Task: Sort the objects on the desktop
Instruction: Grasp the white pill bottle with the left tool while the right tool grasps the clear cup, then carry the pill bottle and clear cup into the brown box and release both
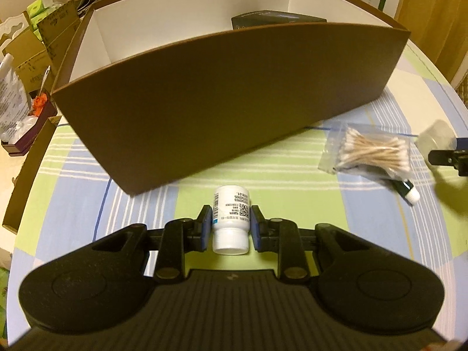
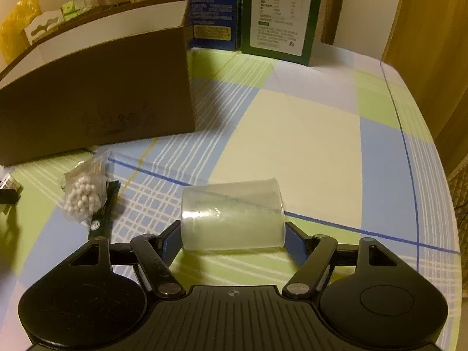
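My left gripper is shut on a small white pill bottle, held lying with its cap toward the camera, just above the checked tablecloth and in front of the brown divided box. My right gripper is shut on a clear plastic cup held on its side; it also shows in the left wrist view at the far right. A bag of cotton swabs lies on a dark tube right of the box; both show in the right wrist view, the bag and the tube.
A black box sits inside the brown box's right compartment. Cardboard boxes and clutter stand left of the table. A blue carton and a green carton stand at the table's back. The tablecloth spreads right of the brown box.
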The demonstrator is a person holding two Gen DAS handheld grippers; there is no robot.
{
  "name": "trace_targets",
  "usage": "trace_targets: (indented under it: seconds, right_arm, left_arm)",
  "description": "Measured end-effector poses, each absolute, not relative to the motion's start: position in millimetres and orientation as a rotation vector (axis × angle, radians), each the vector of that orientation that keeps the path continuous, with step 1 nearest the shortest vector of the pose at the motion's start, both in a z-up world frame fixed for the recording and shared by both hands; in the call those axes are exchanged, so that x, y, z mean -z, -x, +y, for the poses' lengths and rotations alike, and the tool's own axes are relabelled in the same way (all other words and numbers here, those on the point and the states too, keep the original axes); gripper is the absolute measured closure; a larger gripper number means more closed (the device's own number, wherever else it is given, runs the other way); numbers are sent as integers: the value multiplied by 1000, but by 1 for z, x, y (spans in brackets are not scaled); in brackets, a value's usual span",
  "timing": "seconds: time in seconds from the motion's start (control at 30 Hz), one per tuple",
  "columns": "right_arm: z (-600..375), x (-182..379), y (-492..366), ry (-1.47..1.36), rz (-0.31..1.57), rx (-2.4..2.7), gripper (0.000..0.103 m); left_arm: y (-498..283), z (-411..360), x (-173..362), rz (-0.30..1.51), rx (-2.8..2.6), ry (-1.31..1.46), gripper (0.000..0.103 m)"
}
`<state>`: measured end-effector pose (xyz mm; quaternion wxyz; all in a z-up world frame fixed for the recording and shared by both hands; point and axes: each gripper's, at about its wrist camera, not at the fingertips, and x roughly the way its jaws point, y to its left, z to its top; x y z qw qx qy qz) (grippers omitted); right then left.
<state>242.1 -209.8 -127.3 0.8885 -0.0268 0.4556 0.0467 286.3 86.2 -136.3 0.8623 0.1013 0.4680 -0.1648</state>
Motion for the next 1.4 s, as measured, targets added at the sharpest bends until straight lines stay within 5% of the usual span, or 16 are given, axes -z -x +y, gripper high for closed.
trace_targets:
  seconds: [0.57,1.4]
  right_arm:
    - [-183,94,-228,57,912,-195,34]
    - [-114,23,-246,70,804,-491,34]
  left_arm:
    - [-261,100,122,1015,330,-166,81]
    - [-259,110,24,809,366,-83,81]
